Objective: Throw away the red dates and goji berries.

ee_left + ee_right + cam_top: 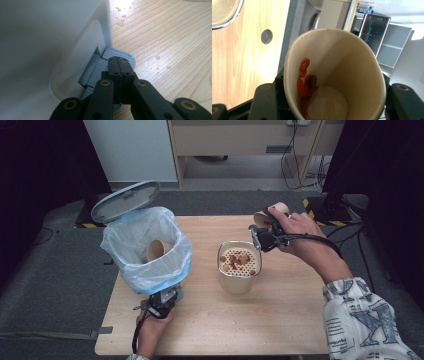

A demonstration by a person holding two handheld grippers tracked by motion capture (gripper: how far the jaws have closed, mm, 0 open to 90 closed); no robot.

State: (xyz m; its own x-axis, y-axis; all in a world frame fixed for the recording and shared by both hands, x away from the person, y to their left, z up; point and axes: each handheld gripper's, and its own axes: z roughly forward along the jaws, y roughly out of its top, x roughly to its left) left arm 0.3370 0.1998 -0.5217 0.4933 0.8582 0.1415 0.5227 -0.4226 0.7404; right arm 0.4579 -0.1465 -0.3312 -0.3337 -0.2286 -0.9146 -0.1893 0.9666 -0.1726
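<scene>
A white pedal bin [145,252] lined with a pale blue bag stands at the table's left, its grey lid [125,200] raised. A brown paper cup [157,249] lies inside it. My left gripper [119,61] is shut with nothing between its jaws, and its tips rest on the bin's grey pedal [127,55]. It shows at the bin's foot [162,301] in the high view. My right gripper [265,234] is shut on a second paper cup [332,75], squeezed and tilted, with red scraps [304,82] stuck inside. It hovers right of the strainer pot.
A beige pot [239,270] topped with a perforated strainer holding red bits stands mid-table. Water drops [157,62] dot the wood beside the pedal. The wooden table [280,320] ends just beyond the right hand, with grey carpet around it.
</scene>
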